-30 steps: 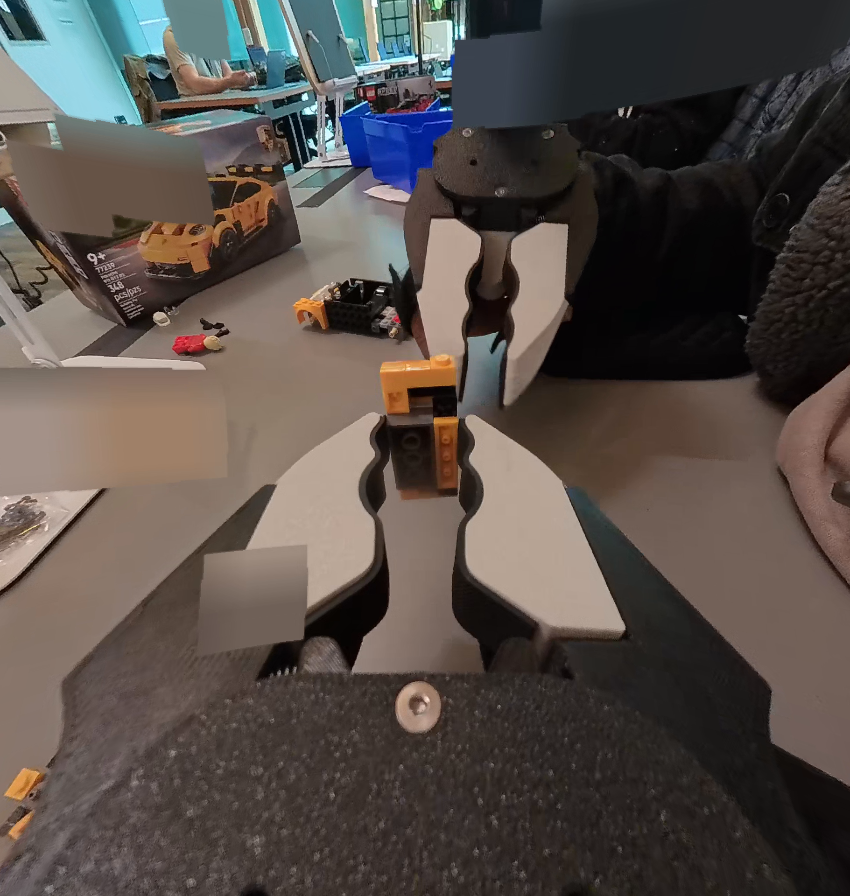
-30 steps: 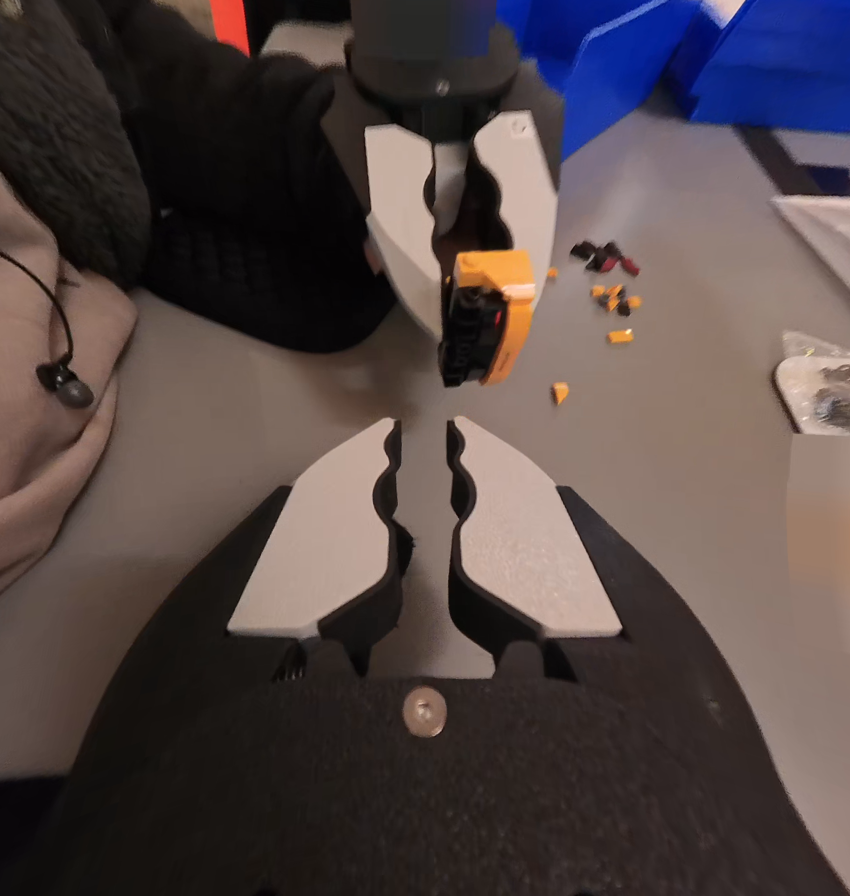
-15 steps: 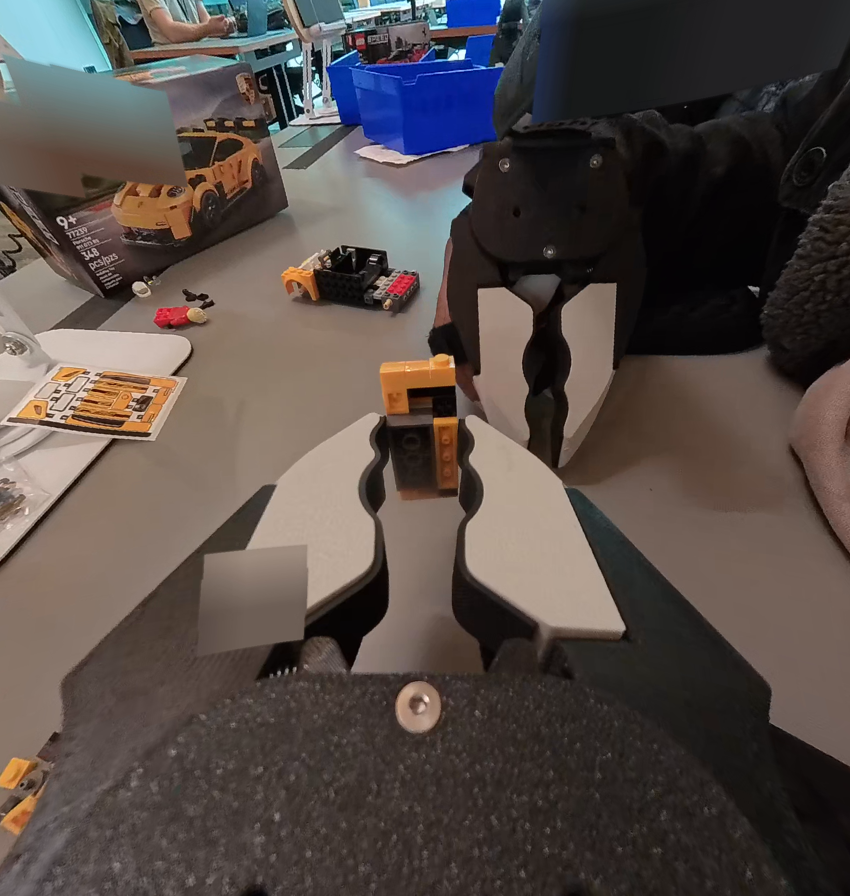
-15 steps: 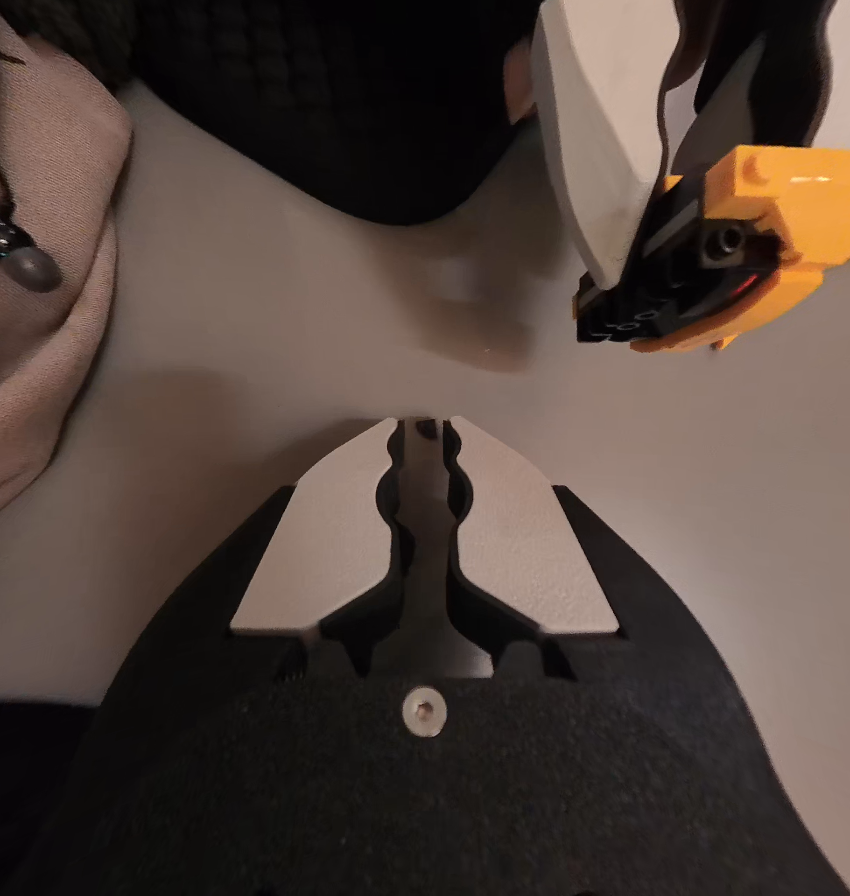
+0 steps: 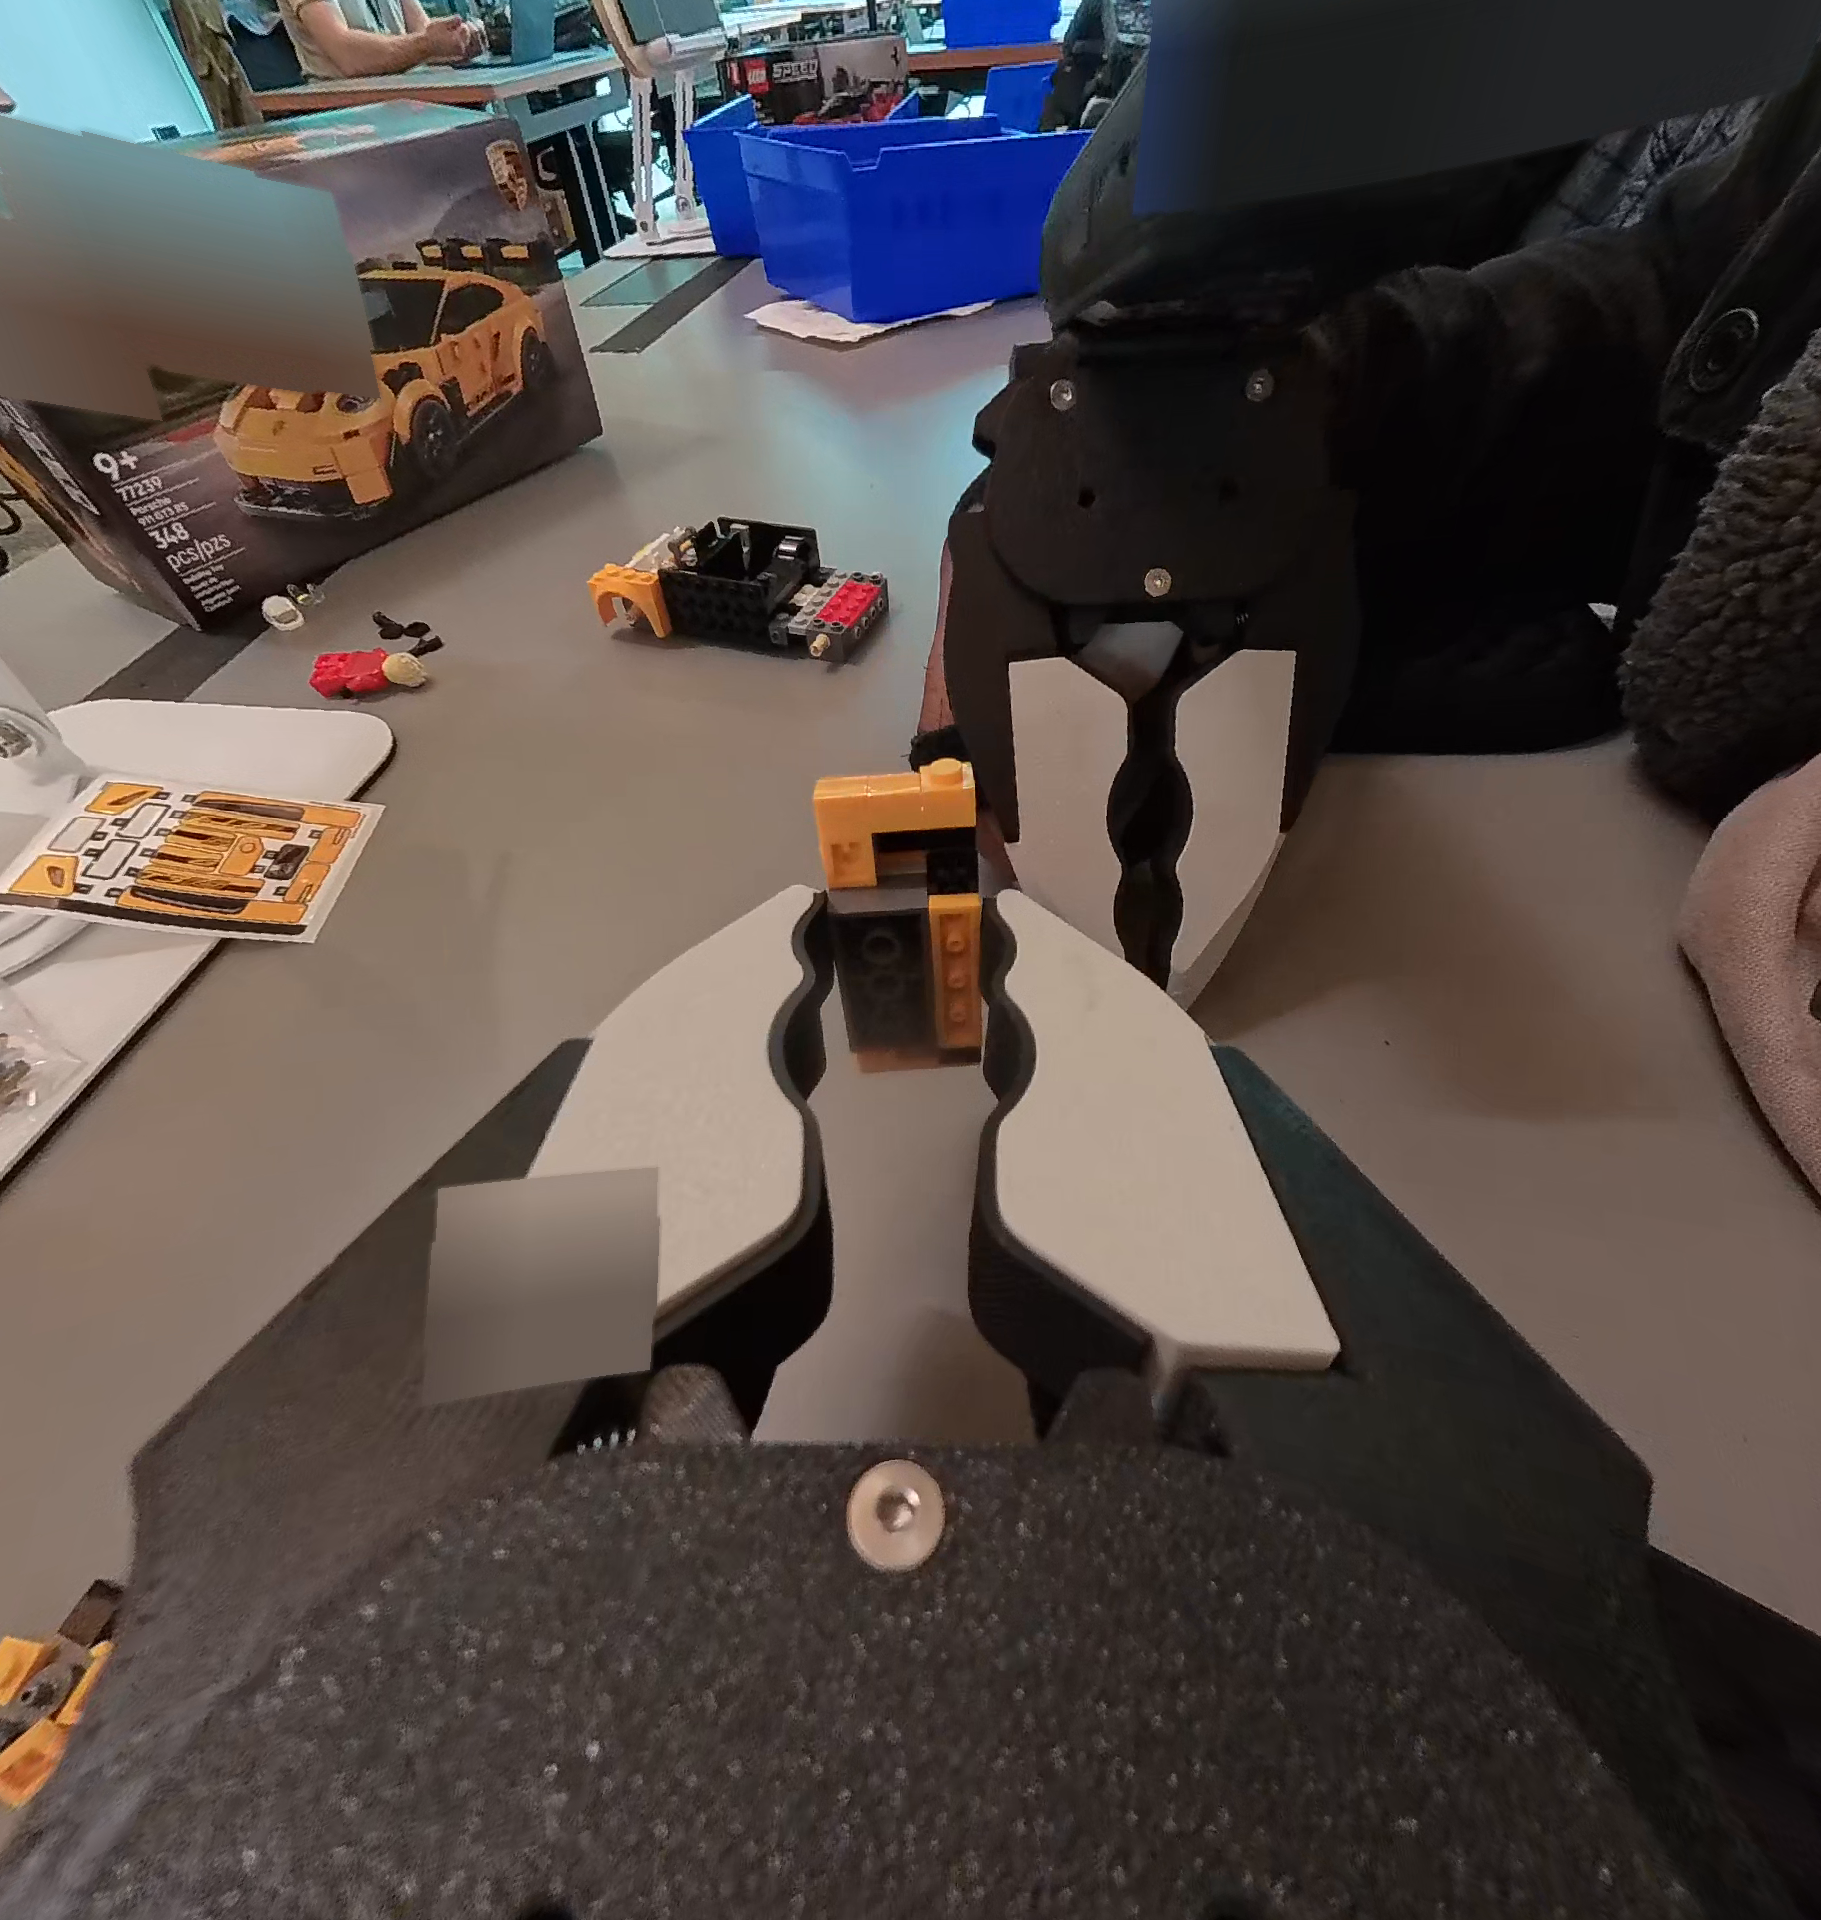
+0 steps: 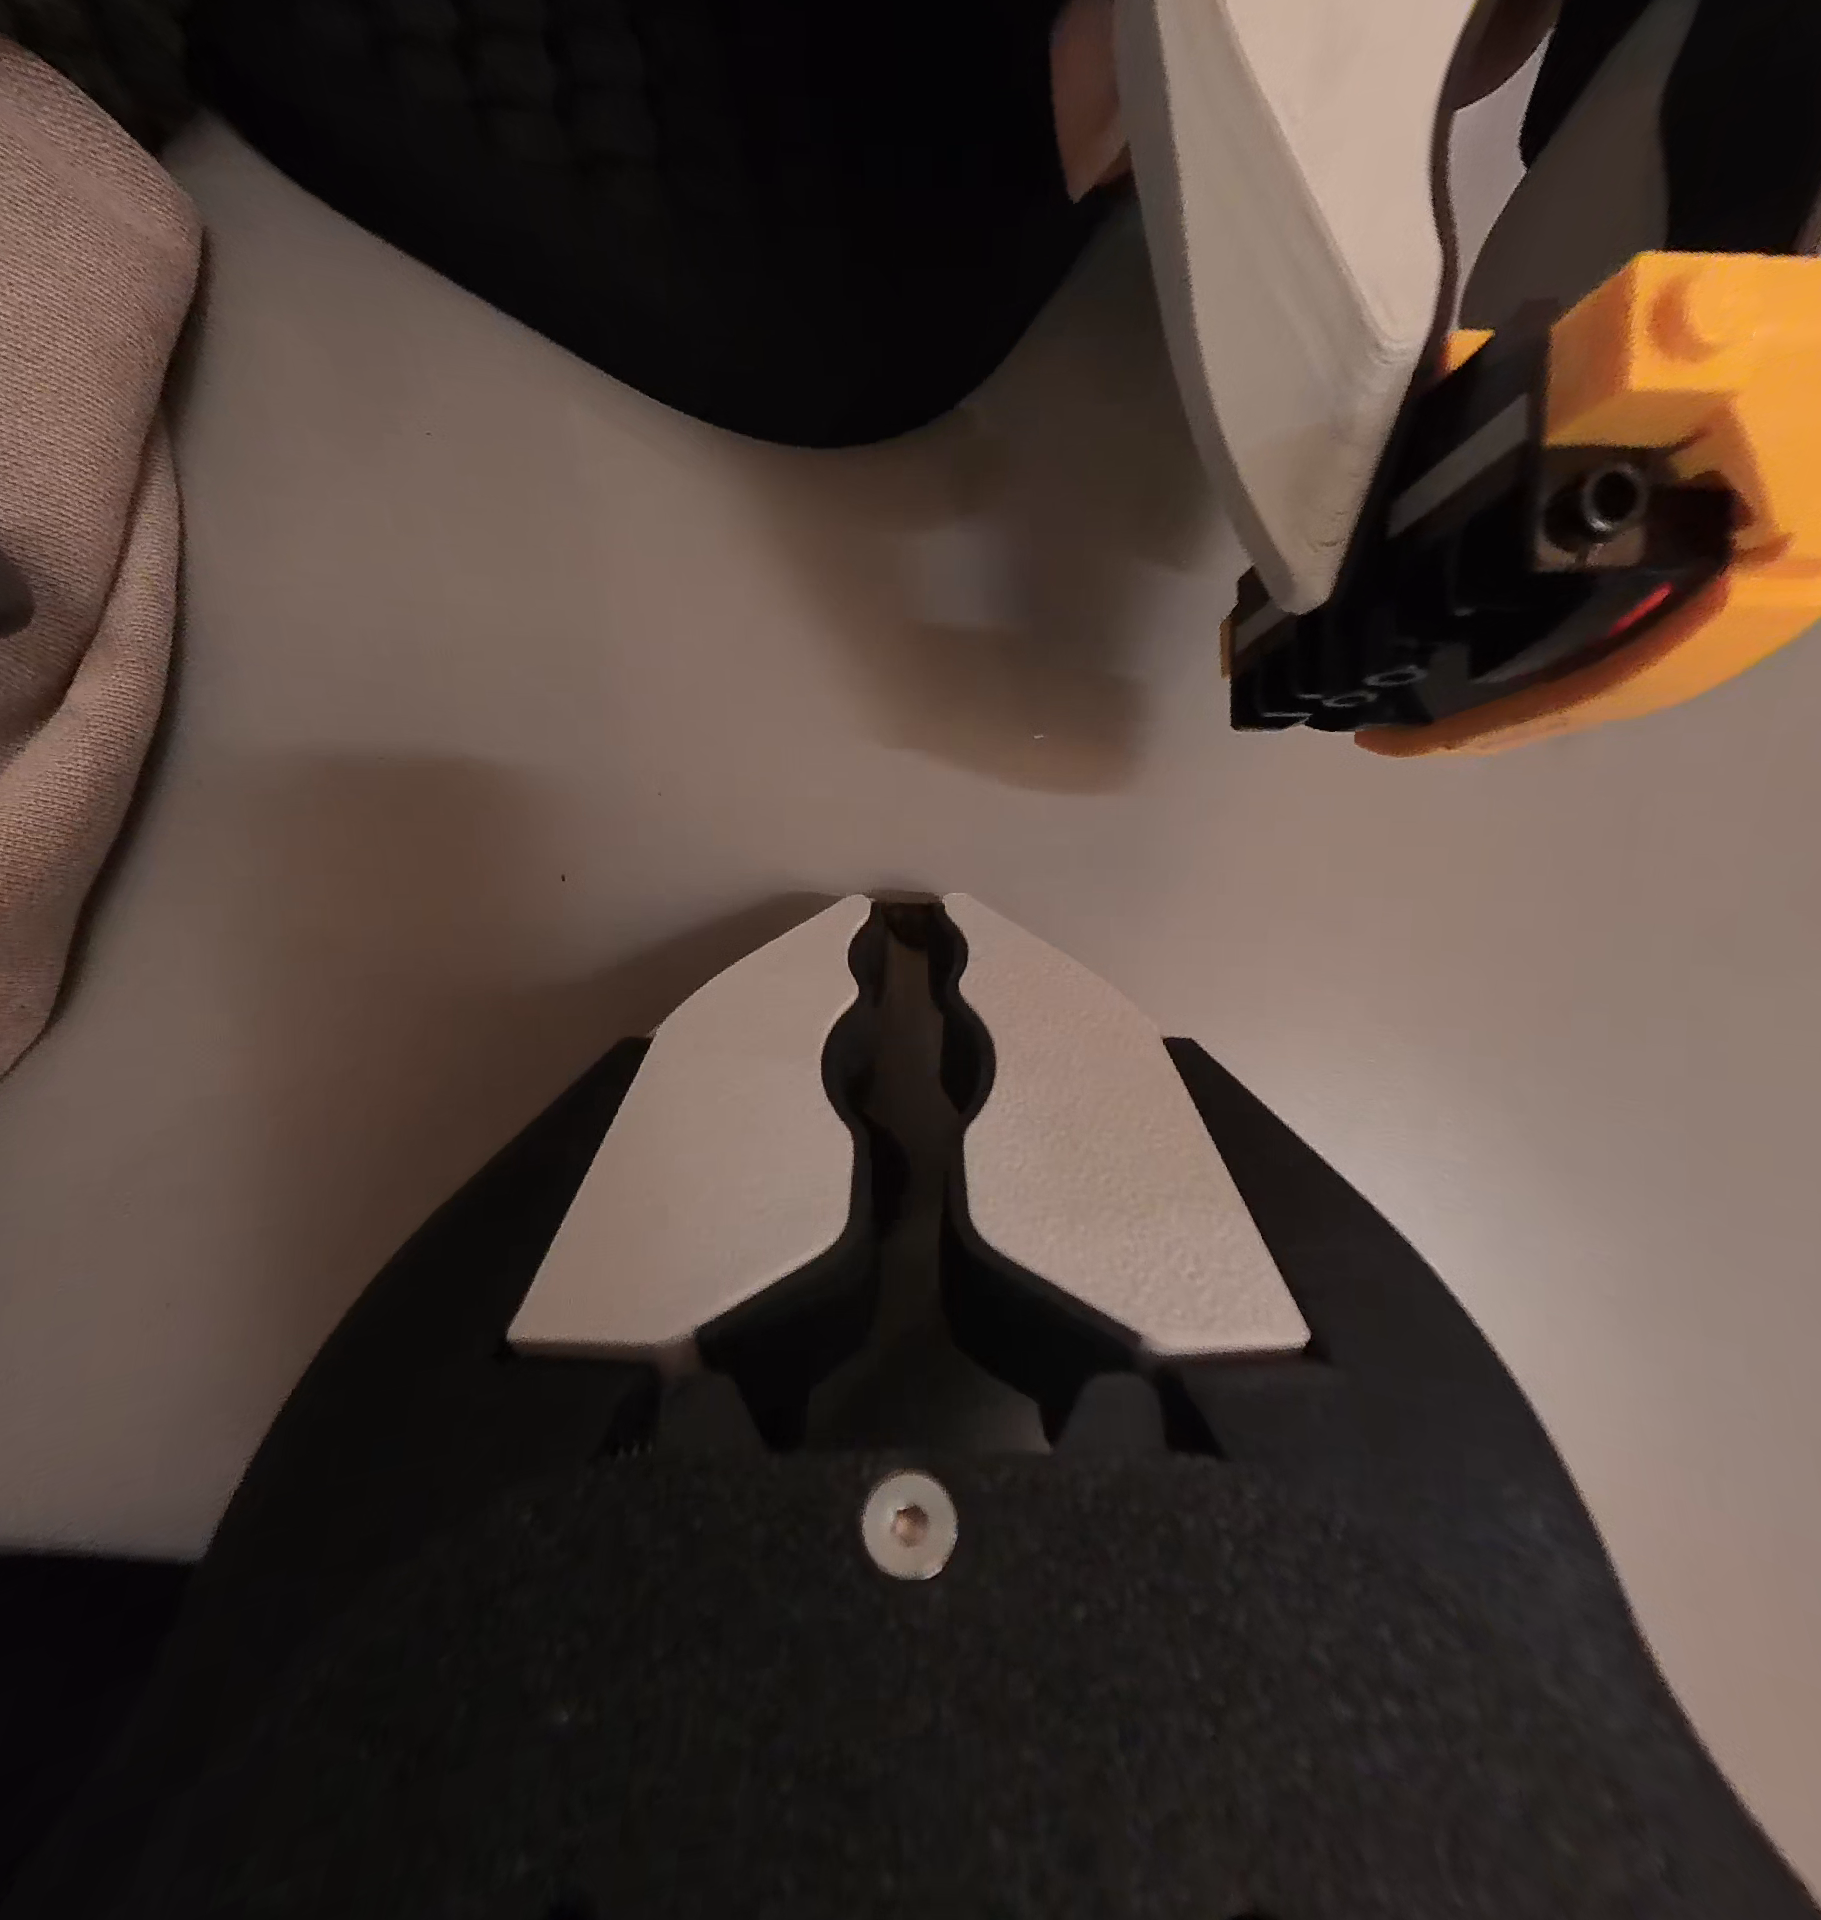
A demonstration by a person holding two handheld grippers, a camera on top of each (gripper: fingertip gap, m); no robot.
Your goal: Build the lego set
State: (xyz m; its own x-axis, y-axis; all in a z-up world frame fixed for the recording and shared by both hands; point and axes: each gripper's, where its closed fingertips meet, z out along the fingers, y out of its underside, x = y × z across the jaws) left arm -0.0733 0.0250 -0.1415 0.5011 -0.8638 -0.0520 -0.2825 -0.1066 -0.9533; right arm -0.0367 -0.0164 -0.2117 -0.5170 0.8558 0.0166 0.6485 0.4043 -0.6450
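I hold brick block (image 5: 906, 935) clamped in left tongs (image 5: 901, 966), long axis upright. Right tongs (image 6: 911, 914) pinch tiny dark piece (image 6: 908, 918) at bench (image 6: 573, 644); block at two o'clock, near.

Small dark piece (image 6: 911, 920) at right gripper (image 6: 911, 914) tips: kind indiscernible. Loose orange bricks (image 5: 28, 1704): edge-cropped.
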